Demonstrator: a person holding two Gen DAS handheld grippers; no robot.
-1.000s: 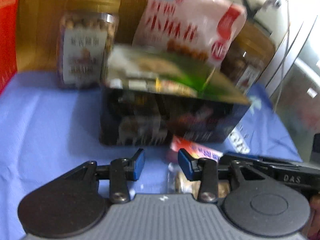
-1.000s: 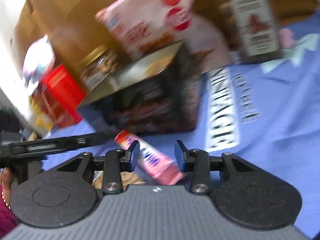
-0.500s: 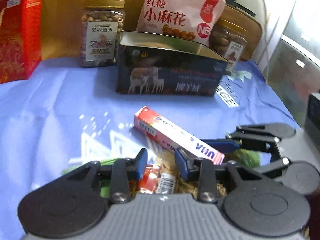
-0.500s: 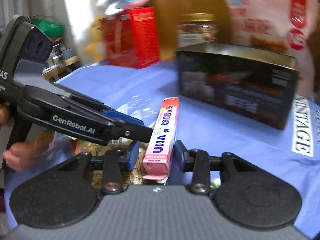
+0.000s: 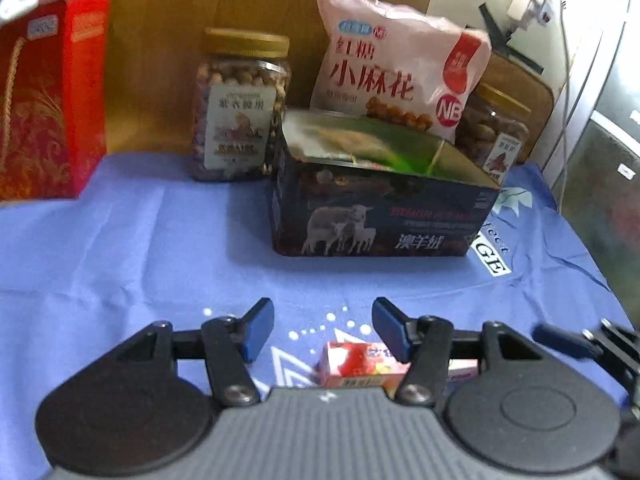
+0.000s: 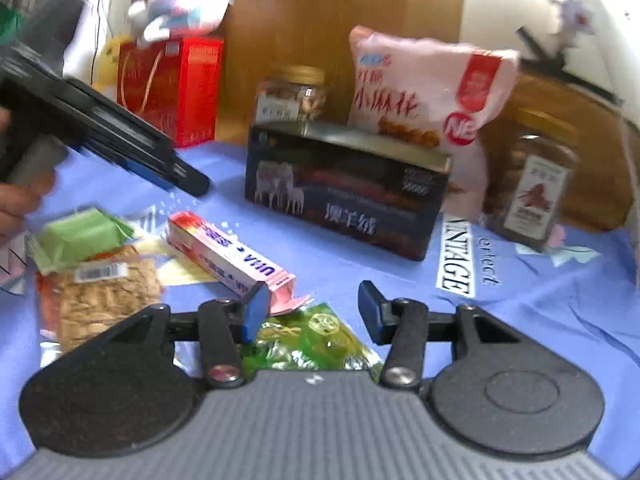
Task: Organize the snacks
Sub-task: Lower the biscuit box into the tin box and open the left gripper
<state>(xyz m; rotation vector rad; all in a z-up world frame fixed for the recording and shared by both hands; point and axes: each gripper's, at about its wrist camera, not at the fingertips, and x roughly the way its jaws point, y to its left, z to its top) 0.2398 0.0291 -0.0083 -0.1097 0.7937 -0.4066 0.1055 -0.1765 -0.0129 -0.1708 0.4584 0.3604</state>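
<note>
Left-wrist view first: left hand-held gripper [image 5: 322, 330] hangs over the blue cloth [image 5: 120, 248] on the desk, its jaws opening with nothing pinched between them. Just under its right finger at 5 o'clock lies one end of the pink candy box [image 5: 362, 364], mostly hidden by the gripper body. At 12 o'clock stands the open dark tin with sheep [image 5: 380, 216], which I take to be the place for the loose snacks. Behind it lean a pink twist-snack bag [image 5: 396, 80] and a nut jar [image 5: 240, 108], with a red gift box [image 5: 48, 100] at 10 o'clock.

Right-wrist view: right hand-held gripper [image 6: 314, 312] is also opening and empty; a green foil packet [image 6: 312, 340] lies below the gap, unpressed. The candy box [image 6: 228, 258] rests flat at 10 o'clock, long axis running from 10 toward 4, its torn flap end nearest the left finger. It looks light, stiff cardboard, crushable if squeezed hard; a grip across the narrow width near the middle seems best. A peanut packet [image 6: 96, 288] lies at 9 o'clock, soft and slippery by its looks.
</note>
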